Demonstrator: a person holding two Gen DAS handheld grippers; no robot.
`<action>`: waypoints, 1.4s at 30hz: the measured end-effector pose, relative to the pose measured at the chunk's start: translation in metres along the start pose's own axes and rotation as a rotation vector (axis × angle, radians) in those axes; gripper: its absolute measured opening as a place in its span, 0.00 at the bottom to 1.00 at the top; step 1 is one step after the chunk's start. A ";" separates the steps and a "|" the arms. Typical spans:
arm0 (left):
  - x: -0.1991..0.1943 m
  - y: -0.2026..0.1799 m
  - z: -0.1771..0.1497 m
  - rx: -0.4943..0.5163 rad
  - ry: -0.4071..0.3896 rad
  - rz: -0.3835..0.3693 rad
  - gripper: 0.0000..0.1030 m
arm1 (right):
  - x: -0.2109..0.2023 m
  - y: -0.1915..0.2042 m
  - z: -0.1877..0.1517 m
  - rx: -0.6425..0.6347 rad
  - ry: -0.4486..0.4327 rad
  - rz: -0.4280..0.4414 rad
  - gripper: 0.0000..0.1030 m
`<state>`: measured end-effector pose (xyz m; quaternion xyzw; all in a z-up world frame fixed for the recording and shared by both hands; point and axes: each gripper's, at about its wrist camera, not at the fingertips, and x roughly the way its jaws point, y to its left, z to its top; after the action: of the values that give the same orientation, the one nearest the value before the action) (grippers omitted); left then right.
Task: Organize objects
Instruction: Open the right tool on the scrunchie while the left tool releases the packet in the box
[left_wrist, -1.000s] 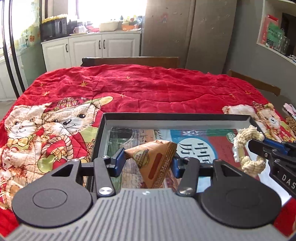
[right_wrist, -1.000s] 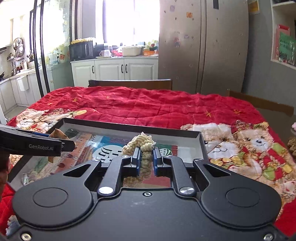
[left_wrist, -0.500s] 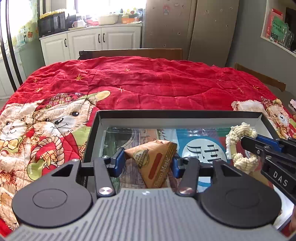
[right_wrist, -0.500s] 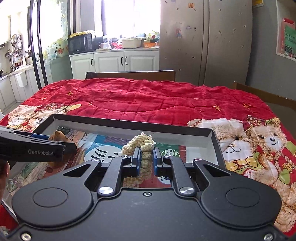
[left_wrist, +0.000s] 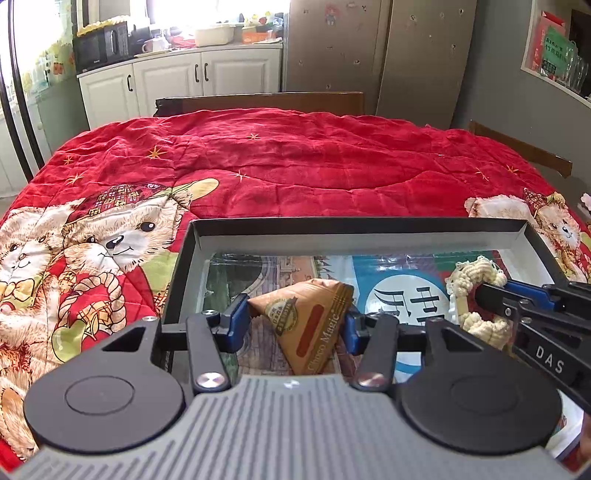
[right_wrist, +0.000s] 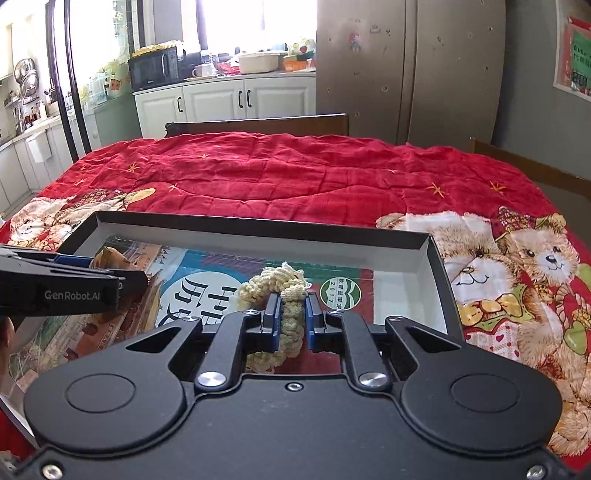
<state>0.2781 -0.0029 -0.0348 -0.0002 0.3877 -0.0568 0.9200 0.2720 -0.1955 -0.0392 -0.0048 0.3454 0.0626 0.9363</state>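
Observation:
My left gripper (left_wrist: 293, 321) is shut on a brown triangular snack packet (left_wrist: 308, 325) and holds it over the left part of a shallow black tray (left_wrist: 354, 224). My right gripper (right_wrist: 290, 319) is shut on a cream rope ring (right_wrist: 279, 291) over the middle-right of the same tray (right_wrist: 258, 228). The right gripper also shows at the right edge of the left wrist view (left_wrist: 487, 295), with the rope ring (left_wrist: 476, 269) in it. The left gripper shows at the left of the right wrist view (right_wrist: 129, 280), the packet (right_wrist: 110, 258) behind its fingers.
The tray holds a glossy printed sheet (right_wrist: 207, 291) and lies on a red bear-print quilt (left_wrist: 295, 166) over the table. Wooden chair backs (left_wrist: 258, 101) stand at the far side and the right. Kitchen cabinets (right_wrist: 236, 103) and a fridge lie beyond.
Both grippers have moved forward and lower over the tray, still holding the packet and the rope ring. The tray looks larger and nearer in both views.

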 end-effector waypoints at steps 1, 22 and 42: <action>0.000 0.000 0.000 0.002 0.000 0.001 0.54 | 0.001 -0.001 0.000 0.004 0.004 0.001 0.13; -0.002 0.000 0.000 -0.002 -0.004 0.003 0.68 | 0.000 -0.002 0.000 0.006 0.003 -0.018 0.28; -0.029 -0.007 -0.001 0.037 -0.064 0.027 0.84 | -0.028 0.005 0.000 -0.024 -0.034 -0.029 0.42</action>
<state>0.2567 -0.0072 -0.0145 0.0201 0.3569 -0.0514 0.9325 0.2499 -0.1940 -0.0210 -0.0201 0.3284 0.0534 0.9428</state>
